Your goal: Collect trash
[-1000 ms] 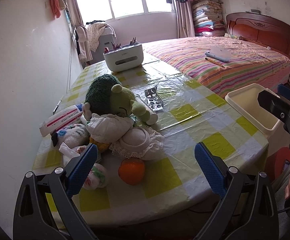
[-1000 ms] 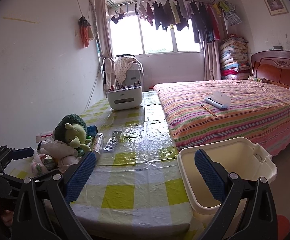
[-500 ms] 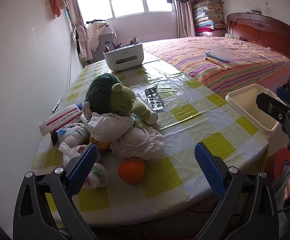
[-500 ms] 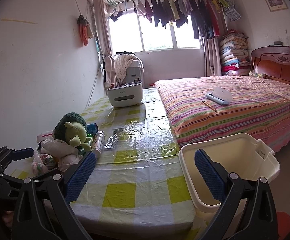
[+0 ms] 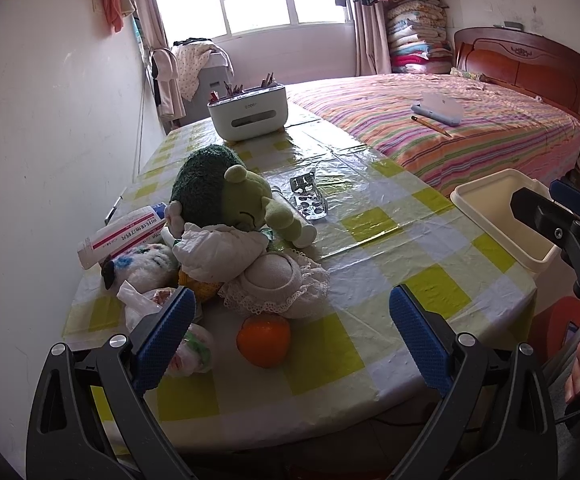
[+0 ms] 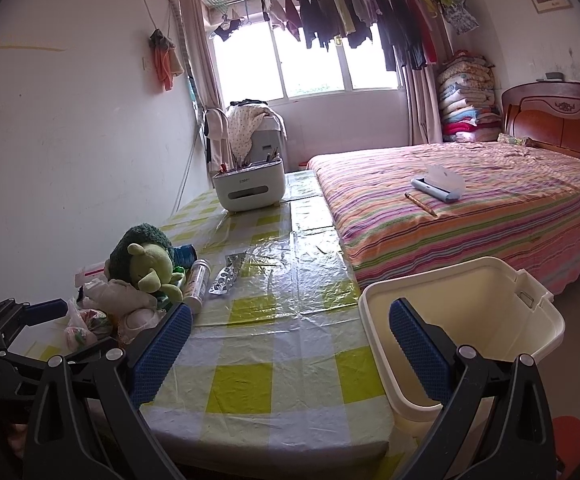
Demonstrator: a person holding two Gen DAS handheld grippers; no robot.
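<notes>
Bed (image 6: 470, 200), striped cover, along the table's far right side. A flat pale blue-and-white item and a pencil lie on it.

Table (image 5: 370, 248) with yellow-and-white check cloth under clear plastic sheet.

Cream bin (image 6: 466, 328): open top, set at the table's right edge, just beside the cloth. Inside looks bare as far as visible.

White organiser box (image 5: 247, 114) at the far end of the table, pens standing in it.

Soft-toy pile (image 5: 225, 232) near the left edge: green plush on top, white lace-trimmed pieces below, red-and-white carton (image 5: 123, 236) tucked behind.

Trash candidates: crumpled plastic bags (image 5: 161, 320) at the near left of the pile; used blister pack (image 5: 309, 200) mid-table, apart from the toys; white tube (image 6: 197, 285) lying beside the plush.

Orange fruit (image 5: 263, 340) touching the lace hem at the near side.

Left gripper (image 5: 290, 340): fingers wide apart, nothing between, hovering over the near table edge.

Right gripper (image 6: 290, 350): fingers wide apart, empty, right finger in front of the bin.
</notes>
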